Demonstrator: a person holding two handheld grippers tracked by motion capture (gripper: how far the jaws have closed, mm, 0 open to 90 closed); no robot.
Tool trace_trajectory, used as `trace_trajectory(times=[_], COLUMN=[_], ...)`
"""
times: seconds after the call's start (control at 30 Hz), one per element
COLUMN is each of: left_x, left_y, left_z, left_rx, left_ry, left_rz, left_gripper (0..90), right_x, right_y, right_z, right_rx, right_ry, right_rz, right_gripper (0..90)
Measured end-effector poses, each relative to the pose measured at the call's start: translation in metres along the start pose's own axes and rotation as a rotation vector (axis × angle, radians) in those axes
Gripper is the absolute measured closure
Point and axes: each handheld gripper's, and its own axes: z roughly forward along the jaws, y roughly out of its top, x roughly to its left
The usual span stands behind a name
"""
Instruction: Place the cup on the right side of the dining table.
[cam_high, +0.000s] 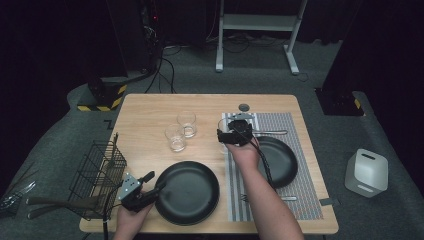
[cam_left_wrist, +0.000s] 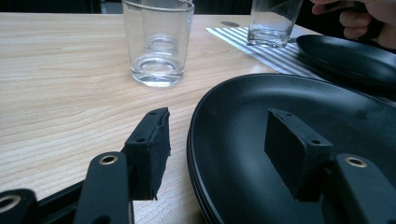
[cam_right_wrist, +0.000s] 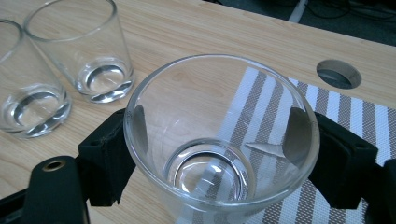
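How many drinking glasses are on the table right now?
3. Two glasses stand together on bare wood, one behind the other. The third glass sits between the right gripper fingers at the striped placemat's edge.

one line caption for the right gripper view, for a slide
Right gripper clamps a clear glass over the striped placemat, two more glasses alongside.

We see the table (cam_high: 210, 107) lit evenly from above while the room around stays dark; the gripper views look sharp, with soft shadows.
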Motion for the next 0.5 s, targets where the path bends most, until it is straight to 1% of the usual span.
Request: trace_trajectory(times=[0.2,0.5], left_x=[0.0,0.0], left_y=[0.0,0.0], left_z=[0.0,0.0], left_rx=[0.0,0.001], left_ry=[-0.001,-0.003], left_rz=[0.0,0.0], left_gripper=[40.6,40.6], right_x=[-0.005,-0.012], right_y=[-0.002,-0.008], right_z=[0.004,0.009], right_rx=[0.009,0.023], right_ry=[-0.018,-0.037], right_rz=[0.003,0.021], right_gripper=[18.9,18.9])
